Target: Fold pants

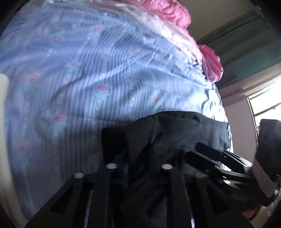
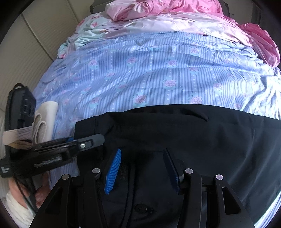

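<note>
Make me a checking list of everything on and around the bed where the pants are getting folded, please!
Surface: bed covered by a wrinkled blue striped rose-print sheet.
Job's things: black cloth pants spread across the near side of the sheet.
Clutter: crumpled pink satin quilt at the far end.
Grippers: left tongs shut on the pants' corner; right tongs open over the pants, blue pads apart.
Cables: thin black cable beside the hand holding the left tongs.
Surroundings: cream panelled wall, bright window, green curtain.
</note>
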{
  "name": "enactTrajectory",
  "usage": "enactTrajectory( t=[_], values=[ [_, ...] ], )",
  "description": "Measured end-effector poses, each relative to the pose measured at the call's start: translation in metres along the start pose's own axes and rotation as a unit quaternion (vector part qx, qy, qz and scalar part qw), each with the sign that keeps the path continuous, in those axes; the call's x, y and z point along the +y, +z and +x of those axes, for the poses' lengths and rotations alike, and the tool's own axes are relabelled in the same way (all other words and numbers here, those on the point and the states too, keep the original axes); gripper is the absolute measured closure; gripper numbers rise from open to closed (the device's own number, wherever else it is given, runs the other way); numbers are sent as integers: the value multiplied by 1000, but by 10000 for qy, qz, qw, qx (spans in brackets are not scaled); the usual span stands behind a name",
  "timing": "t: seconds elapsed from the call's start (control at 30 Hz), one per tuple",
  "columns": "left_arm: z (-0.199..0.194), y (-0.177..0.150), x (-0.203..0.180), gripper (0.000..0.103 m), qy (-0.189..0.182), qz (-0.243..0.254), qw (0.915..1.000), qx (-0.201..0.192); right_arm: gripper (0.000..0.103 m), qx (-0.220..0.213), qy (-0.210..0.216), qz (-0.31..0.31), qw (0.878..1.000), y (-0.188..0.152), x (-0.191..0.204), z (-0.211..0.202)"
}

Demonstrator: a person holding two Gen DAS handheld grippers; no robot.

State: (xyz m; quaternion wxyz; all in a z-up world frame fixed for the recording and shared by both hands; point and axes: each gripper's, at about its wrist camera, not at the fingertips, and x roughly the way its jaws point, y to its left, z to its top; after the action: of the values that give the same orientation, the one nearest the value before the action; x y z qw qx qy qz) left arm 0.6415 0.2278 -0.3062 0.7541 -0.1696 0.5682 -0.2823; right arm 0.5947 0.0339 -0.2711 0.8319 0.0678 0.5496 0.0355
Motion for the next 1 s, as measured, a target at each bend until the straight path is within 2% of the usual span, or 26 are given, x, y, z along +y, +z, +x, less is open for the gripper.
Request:
enactTrajectory(
  t=[0.1,0.2,0.27,0.33,0.4,0.43,0.5,0.53,0.6,0.7,0.8,0.93,1.0],
  values=[
    [-12,-4,-9,90,291,239,9993,-33,52,-62,129,-68,9999,-3,6,-5],
    [7,1,2,90,581,144,9980,203,52,-99,141,-257,9995,-3,14,-1],
    [11,3,5,88,664,111,9976,178,52,-66,122,-315,9994,-1,16,6],
    [12,3,5,83,761,141,9969,144,52,-76,80,-359,9993,2,15,12],
    [15,2,5,69,1006,184,9945,236,52,45,71,-418,9991,4,12,19],
    [12,1,4,67,1099,206,9935,229,52,99,60,-427,9990,5,10,22],
    [-2,-1,-5,57,1300,268,9911,48,52,94,102,-438,9989,4,5,17],
    [-15,-4,-11,55,1487,345,9882,-133,52,13,133,-424,9990,2,2,10],
    [-45,-16,-26,37,1613,483,9842,-546,52,-118,237,-390,9989,-2,-4,-9],
    [-76,-34,-52,36,1634,688,9813,-744,52,-293,377,-414,9980,-10,-12,-38],
    [-101,-67,-94,36,1752,1011,9751,-914,52,-555,555,-518,9956,-26,-25,-80],
    [-110,-105,-145,36,1755,1138,9723,-1041,52,-737,712,-725,9921,-51,-43,-127],
    [-107,-127,-172,36,2017,1254,9657,-1053,52,-770,763,-860,9904,-68,-52,-148]
  ],
)
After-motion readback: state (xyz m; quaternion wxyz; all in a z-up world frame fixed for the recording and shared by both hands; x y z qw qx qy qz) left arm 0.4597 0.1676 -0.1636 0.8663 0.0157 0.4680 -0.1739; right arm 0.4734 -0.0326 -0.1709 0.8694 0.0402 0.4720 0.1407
